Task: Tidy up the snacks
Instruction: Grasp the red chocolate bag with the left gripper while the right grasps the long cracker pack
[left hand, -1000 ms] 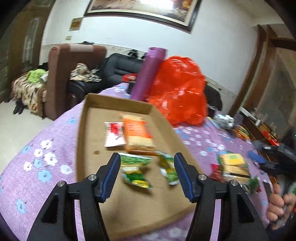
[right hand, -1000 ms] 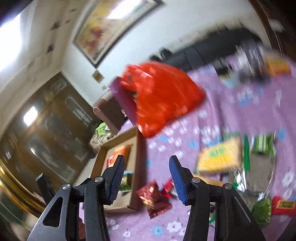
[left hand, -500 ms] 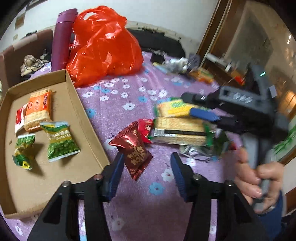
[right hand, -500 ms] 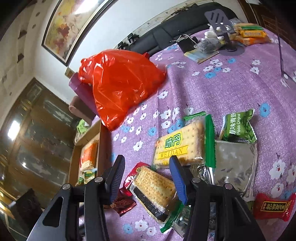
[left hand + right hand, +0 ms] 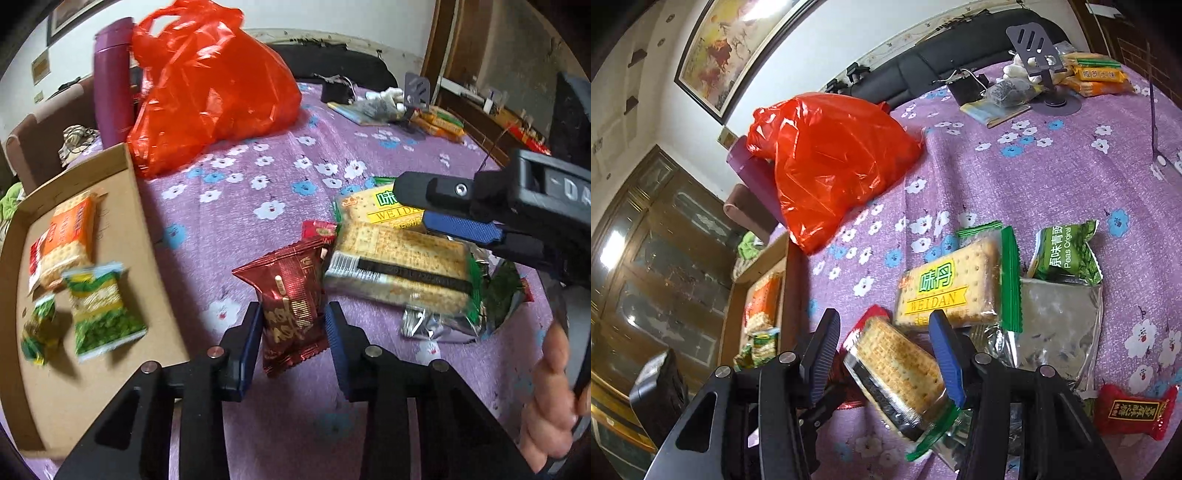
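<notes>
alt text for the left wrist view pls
The left gripper, its fingers just closing, brackets a dark red snack packet on a purple floral tablecloth. A cardboard tray of snacks lies left, cracker packs and the right gripper right.

Dark red packet (image 5: pixel 291 295), purple floral cloth (image 5: pixel 258 192)

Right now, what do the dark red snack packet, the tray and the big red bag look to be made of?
Dark red snack packet: glossy foil-like plastic film; it glints and has crimped ends.
Tray: plain brown cardboard, matte, with folded-up walls.
Red bag: thin translucent plastic, shiny and creased, light showing through it.
</notes>
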The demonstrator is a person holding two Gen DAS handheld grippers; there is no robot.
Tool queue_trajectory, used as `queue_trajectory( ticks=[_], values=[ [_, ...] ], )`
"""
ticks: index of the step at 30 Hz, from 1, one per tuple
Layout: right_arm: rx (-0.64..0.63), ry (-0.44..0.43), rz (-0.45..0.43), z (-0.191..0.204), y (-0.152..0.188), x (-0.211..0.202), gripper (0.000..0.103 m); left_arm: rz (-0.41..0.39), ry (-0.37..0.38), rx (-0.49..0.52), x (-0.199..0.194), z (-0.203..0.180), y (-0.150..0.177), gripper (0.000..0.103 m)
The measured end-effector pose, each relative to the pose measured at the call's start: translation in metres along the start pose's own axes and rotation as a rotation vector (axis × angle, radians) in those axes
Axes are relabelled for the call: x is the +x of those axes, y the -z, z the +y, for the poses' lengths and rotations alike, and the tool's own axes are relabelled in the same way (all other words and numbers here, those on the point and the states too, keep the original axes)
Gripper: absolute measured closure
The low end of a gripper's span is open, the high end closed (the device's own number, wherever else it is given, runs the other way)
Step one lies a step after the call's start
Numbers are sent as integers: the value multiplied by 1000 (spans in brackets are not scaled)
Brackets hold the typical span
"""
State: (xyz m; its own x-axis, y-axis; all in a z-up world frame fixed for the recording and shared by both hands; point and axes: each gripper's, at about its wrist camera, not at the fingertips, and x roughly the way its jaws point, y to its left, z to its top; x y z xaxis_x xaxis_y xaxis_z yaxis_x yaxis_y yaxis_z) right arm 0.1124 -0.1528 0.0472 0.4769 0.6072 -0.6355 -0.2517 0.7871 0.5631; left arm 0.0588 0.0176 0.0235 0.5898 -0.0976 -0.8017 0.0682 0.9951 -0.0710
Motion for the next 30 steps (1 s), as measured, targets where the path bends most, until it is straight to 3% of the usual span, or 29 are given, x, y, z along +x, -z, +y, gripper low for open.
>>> queue_trajectory(
  ticks=[6, 15, 18, 22, 25, 27, 29, 30],
  values=[
    [-4, 9, 17, -3, 1, 5, 48, -32, 4, 8, 2, -4, -1, 72],
    [-82, 90, 37, 7, 5, 9, 41, -82, 99, -31, -11, 8, 2, 74],
    [-106, 90, 44, 9, 5, 9, 41, -142, 105, -58, -25, 15, 2, 74],
    [-265, 155, 104, 29, 16, 23, 35, -262, 44, -95, -48, 29, 0, 74],
    [-468, 271, 120, 56, 35, 35, 26, -292, 13, -105, -53, 35, 0, 74],
    [-568, 350, 114, 67, 47, 42, 26, -292, 15, -108, -52, 37, -1, 74],
    [-604, 405, 107, 68, 52, 45, 36, -289, 20, -107, -52, 37, -2, 74],
    [-593, 397, 109, 66, 50, 44, 52, -288, 20, -106, -52, 37, -2, 74]
  ],
)
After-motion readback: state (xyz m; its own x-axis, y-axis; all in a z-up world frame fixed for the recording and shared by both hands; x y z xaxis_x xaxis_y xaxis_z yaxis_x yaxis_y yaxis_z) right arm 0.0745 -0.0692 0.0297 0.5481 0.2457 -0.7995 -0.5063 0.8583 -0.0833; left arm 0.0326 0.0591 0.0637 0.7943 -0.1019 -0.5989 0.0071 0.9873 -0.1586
